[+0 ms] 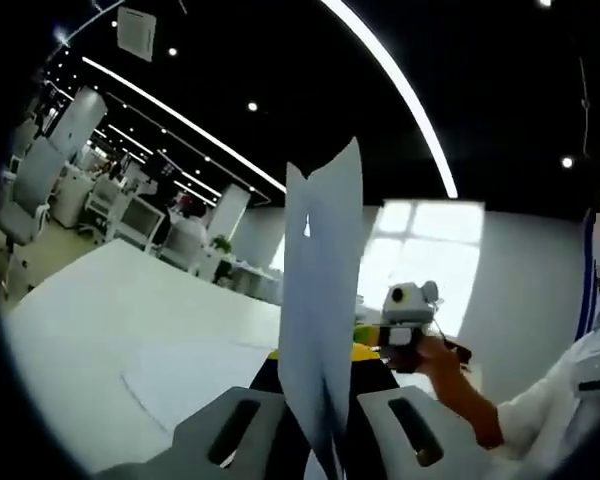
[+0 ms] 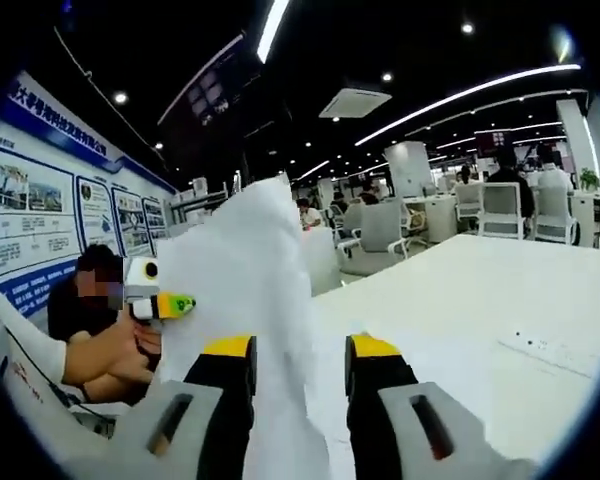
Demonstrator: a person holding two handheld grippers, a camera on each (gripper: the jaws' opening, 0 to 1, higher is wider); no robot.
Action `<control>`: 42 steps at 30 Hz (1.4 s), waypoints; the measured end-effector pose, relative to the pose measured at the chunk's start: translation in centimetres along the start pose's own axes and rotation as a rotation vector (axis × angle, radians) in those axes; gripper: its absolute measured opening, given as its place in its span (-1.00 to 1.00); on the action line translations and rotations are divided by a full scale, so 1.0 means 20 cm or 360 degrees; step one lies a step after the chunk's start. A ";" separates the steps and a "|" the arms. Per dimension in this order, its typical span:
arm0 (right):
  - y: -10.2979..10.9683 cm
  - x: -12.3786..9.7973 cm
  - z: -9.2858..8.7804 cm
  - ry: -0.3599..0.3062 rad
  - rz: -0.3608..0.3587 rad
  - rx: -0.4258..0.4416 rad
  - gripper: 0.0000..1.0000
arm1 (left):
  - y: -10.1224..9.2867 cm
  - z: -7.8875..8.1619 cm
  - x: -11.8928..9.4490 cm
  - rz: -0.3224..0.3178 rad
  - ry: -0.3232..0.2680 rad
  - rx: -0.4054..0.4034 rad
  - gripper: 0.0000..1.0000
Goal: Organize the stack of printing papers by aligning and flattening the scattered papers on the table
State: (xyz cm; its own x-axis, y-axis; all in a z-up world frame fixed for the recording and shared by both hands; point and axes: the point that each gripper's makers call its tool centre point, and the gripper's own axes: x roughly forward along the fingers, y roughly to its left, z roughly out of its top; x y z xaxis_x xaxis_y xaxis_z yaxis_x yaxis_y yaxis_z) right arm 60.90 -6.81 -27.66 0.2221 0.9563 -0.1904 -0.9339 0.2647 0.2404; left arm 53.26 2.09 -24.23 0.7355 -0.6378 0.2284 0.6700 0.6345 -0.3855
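We hold the papers up on edge between both claws.
In the left gripper view our left claw (image 1: 318, 420) has its jaws squeezed on the papers (image 1: 322, 310), which stand tall above the white counter (image 1: 130, 320). The right claw (image 1: 412, 325) shows past them, held by a hand (image 1: 442, 362). In the right gripper view our right claw (image 2: 300, 375) is partly open with the papers between its jaws, and the left claw (image 2: 158, 300) sits beside them.
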 end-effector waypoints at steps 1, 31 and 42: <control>0.02 0.00 -0.01 0.0015 0.0042 0.0007 -0.86 | 0.00 0.00 0.00 -0.0005 0.0010 -0.0004 -0.89; 0.11 -0.17 0.14 -0.0312 0.0347 0.0023 -0.38 | -0.22 0.13 0.13 -0.0266 0.0249 0.0160 -0.88; 0.29 -0.24 0.22 -0.0449 0.0664 -0.0001 -0.59 | -0.39 0.22 0.21 -0.0536 0.0290 0.0125 -0.88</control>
State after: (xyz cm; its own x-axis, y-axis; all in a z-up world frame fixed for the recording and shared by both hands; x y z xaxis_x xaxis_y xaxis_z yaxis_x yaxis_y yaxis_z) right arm 55.70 -9.33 -21.18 -0.1030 0.9771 0.1864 -0.9594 -0.1471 0.2408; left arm 51.51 -3.54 -16.27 0.4478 -0.8787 0.1654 0.8817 0.4032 -0.2448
